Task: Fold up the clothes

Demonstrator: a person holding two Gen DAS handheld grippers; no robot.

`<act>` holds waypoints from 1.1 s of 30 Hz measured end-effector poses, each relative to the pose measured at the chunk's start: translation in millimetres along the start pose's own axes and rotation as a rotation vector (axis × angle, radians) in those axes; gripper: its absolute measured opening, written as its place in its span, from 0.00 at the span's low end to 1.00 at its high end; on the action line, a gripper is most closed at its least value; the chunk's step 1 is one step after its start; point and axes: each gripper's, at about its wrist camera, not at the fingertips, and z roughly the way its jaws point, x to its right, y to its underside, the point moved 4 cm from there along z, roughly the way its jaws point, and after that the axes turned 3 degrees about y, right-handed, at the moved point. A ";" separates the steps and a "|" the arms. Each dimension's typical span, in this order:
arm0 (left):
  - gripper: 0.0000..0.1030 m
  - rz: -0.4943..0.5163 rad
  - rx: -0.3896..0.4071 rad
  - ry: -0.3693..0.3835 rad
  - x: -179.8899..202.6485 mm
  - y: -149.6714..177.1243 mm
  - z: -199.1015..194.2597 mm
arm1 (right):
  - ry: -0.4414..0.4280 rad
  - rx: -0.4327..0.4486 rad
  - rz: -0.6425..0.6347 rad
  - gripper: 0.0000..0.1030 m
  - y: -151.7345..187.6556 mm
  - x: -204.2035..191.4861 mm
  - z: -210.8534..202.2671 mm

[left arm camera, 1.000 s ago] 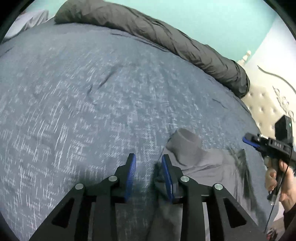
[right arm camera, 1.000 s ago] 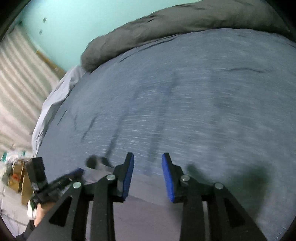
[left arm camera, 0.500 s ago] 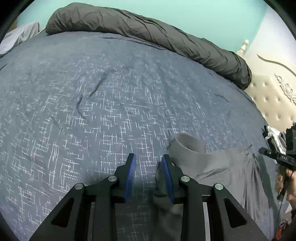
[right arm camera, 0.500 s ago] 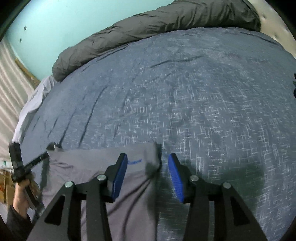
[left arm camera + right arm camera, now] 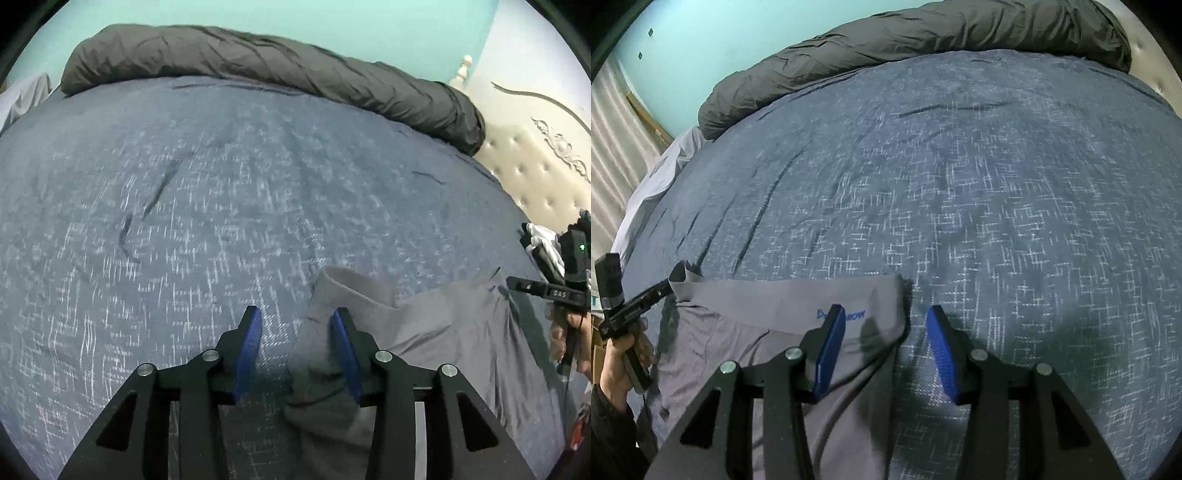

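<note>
A grey garment (image 5: 443, 332) lies spread on the blue patterned bedspread (image 5: 221, 221). Its waistband (image 5: 790, 302) carries blue lettering. My left gripper (image 5: 297, 350) is open just above the bed, and the garment's left edge lies between its fingers, the waistband corner standing up just ahead. My right gripper (image 5: 886, 350) is open over the other waistband corner, its left finger above the cloth and its right finger above bare bedspread. Each view shows the other gripper in a hand: the right gripper (image 5: 546, 291) and the left gripper (image 5: 639, 299).
A rolled dark grey duvet (image 5: 295, 74) runs along the far side of the bed. A cream tufted headboard (image 5: 535, 166) stands at the right, with a small pile of clothes (image 5: 539, 243) near it. A pale sheet (image 5: 653, 184) and a curtain (image 5: 613, 147) are at the left.
Both grippers' fingers have spread wider, the right first and the left after. The garment has come down and now lies flatter on the bedspread.
</note>
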 end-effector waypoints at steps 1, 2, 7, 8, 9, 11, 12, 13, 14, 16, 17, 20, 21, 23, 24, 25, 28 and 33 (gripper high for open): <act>0.46 0.004 0.005 0.008 1.3 -1.2 -0.9 | 0.000 -0.003 -0.002 0.45 0.1 -0.3 0.4; 0.46 0.006 0.006 0.018 2.7 -2.2 -1.2 | 0.001 -0.003 -0.004 0.45 0.0 -0.4 0.2; 0.47 0.030 -0.002 0.052 10.1 -3.0 1.8 | -0.020 0.003 0.008 0.45 -0.1 0.6 -0.4; 0.47 0.035 -0.004 0.059 11.6 -3.1 2.5 | -0.021 0.001 0.007 0.45 0.3 0.4 0.3; 0.47 0.040 -0.006 0.065 13.1 -3.2 3.2 | -0.023 -0.001 0.006 0.45 0.7 0.1 1.0; 0.47 0.049 -0.010 0.078 16.1 -3.3 4.5 | -0.026 -0.003 0.003 0.45 1.7 -1.1 2.2; 0.47 0.054 -0.011 0.085 17.5 -3.4 5.2 | -0.029 -0.004 0.002 0.45 2.4 -1.8 3.1; 0.47 0.059 -0.013 0.091 19.0 -3.4 5.8 | -0.029 -0.005 -0.002 0.45 3.0 -2.5 4.2; 0.47 0.064 -0.015 0.098 20.5 -3.5 6.5 | -0.027 -0.006 -0.007 0.45 3.5 -3.1 5.2; 0.46 0.074 -0.021 0.105 22.6 -2.9 8.6 | -0.031 -0.006 -0.015 0.45 3.9 -4.5 6.5; 0.37 0.078 -0.027 0.096 22.3 -1.8 11.3 | -0.034 -0.006 -0.019 0.45 4.0 -5.2 7.0; 0.11 0.081 -0.030 0.076 19.9 -0.3 12.3 | -0.031 -0.005 -0.045 0.43 3.5 -9.5 8.3; 0.09 0.078 -0.026 0.069 18.4 -0.5 11.6 | -0.031 -0.005 -0.057 0.35 3.2 -11.6 8.6; 0.05 0.065 -0.014 0.056 14.1 -2.2 8.8 | -0.022 0.008 -0.078 0.23 2.0 -15.0 7.2; 0.04 0.054 -0.006 0.053 11.5 -3.2 6.6 | -0.016 0.016 -0.088 0.13 1.4 -16.5 6.2; 0.04 0.047 0.002 0.051 9.9 -4.8 5.1 | -0.011 0.025 -0.097 0.09 0.7 -18.1 5.2; 0.03 0.040 0.017 0.032 8.1 -7.7 3.3 | -0.019 0.054 -0.098 0.02 -1.7 -19.1 0.6; 0.03 0.016 0.047 0.005 2.0 -14.2 -3.1 | 0.003 0.097 -0.057 0.01 -6.9 -10.7 -7.3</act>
